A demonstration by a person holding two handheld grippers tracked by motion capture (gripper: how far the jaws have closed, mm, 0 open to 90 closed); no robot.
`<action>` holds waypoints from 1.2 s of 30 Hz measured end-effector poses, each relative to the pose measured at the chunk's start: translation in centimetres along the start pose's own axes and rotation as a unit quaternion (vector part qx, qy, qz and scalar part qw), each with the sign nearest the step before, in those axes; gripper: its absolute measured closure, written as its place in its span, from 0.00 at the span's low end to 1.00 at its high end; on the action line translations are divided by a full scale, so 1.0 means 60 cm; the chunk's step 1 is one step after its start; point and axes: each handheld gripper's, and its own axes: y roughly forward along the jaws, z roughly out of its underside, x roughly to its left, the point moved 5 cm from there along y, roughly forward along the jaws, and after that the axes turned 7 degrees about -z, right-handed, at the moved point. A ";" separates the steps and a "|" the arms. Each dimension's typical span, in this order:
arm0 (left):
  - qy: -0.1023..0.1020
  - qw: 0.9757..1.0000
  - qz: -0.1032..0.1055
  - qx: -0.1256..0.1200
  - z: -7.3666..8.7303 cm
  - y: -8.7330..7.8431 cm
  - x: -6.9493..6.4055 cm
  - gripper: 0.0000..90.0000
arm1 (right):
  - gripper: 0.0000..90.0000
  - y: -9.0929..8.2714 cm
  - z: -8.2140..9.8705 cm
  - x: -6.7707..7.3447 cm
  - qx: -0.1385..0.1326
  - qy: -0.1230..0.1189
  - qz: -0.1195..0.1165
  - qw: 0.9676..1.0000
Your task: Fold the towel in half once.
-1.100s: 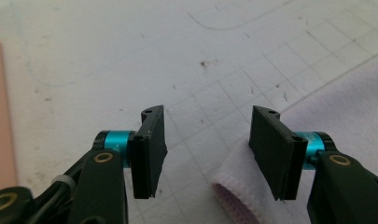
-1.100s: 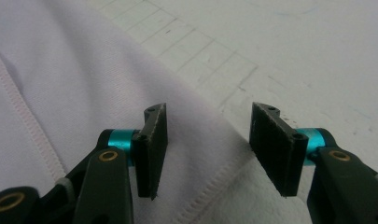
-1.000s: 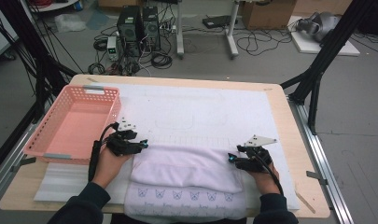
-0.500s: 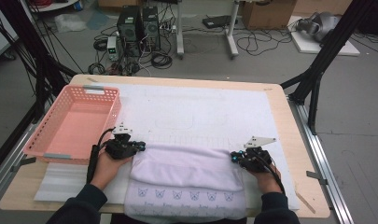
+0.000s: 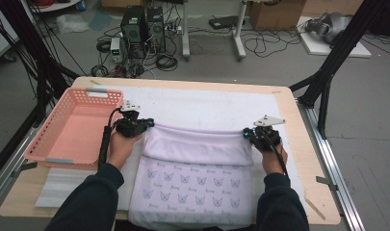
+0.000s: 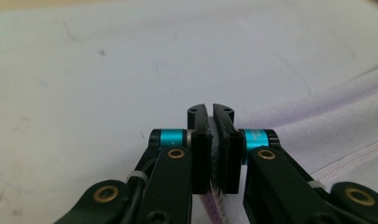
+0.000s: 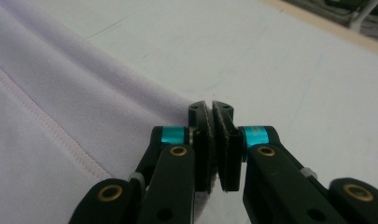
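The cloth lies at the surface's near edge, its fold farther in. The left gripper and right gripper each pinch a fold corner. Folding is underway; next likely carries both corners evenly across.

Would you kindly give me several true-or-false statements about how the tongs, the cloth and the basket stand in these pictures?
1. Both tongs are shut on the pale lilac cloth. True: the left tongs and the right tongs each pinch fabric.
2. The pink basket holds the cloth. False: the cloth lies on the white mat, beside the basket.
3. The cloth's near part shows a small printed pattern. True.
4. The basket sits at the right tongs' side. False: it sits beside the left tongs.
5. The cloth is spread out in a single layer. False: its far part is folded over towards the person.
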 end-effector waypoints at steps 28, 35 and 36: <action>-0.008 0.999 0.032 0.003 -0.003 0.025 -0.002 0.42 | 0.49 0.042 -0.023 -0.019 -0.012 0.096 -0.031 0.995; 0.022 0.998 0.033 0.047 0.037 0.027 -0.004 0.49 | 0.51 0.038 -0.018 -0.005 0.007 0.091 -0.057 0.994; 0.021 0.998 0.036 0.054 0.040 0.027 -0.003 0.52 | 0.52 0.038 -0.018 -0.002 0.009 0.091 -0.058 0.994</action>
